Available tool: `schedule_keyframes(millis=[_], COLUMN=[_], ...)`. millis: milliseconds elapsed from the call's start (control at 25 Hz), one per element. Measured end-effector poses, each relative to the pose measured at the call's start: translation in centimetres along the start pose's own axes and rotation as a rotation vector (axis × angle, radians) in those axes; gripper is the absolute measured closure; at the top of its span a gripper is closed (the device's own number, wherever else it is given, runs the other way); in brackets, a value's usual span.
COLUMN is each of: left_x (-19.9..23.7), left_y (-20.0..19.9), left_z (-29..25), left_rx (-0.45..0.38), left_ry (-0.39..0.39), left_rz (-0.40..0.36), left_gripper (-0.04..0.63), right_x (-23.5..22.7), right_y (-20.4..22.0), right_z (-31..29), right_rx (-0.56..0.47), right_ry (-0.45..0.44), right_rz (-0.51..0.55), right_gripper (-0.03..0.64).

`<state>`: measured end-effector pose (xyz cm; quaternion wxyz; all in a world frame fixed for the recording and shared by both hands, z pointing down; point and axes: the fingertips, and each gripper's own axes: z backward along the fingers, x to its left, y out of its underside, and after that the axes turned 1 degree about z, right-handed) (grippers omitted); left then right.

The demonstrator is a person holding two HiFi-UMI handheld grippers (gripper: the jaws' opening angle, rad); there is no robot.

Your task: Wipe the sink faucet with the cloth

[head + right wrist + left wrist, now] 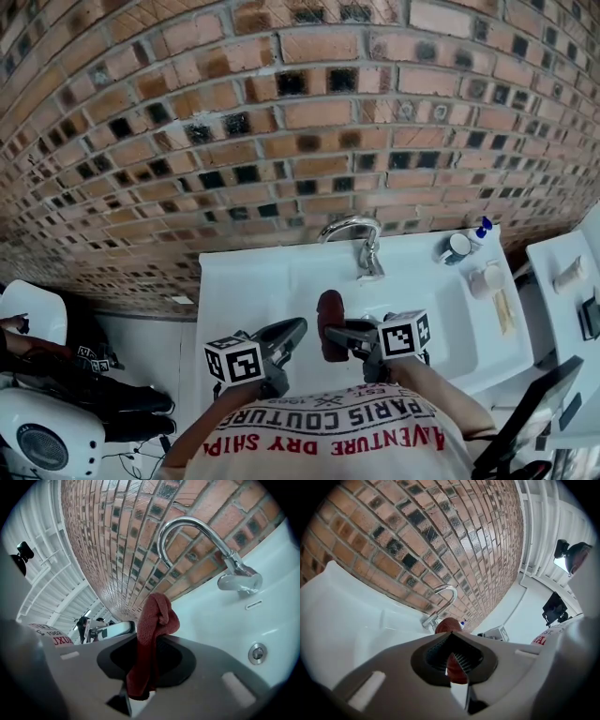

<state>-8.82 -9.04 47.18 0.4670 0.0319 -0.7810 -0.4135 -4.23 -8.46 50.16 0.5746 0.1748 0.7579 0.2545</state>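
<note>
As we look down, right gripper (343, 336): pinching the dark red cloth (330, 323), upright over the sink (246, 286).
Left gripper (296, 330): jaws pressed together, just beside our cloth.
Faucet (362, 242): behind the cloth, not touching it.

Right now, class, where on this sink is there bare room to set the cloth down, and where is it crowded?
Bare: the back ledge between the faucet and the left rim. Crowded: the right back corner, where a cup and a bottle stand, with more small items down the right rim.
</note>
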Motion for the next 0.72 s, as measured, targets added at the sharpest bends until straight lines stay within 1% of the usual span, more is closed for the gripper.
schedule_keyframes(millis=[720], left_x=[-0.46], left_y=[0.25], left_z=[-0.15], left_rx=[0.017], left_ry=[-0.009], left_rz=[-0.013], left_gripper=[0.595], right_x=[0.42], right_y=[0.12], right_z=[0.16], right_rx=[-0.011], right_ry=[-0.010], right_rz=[0.003], right_gripper=[0.529])
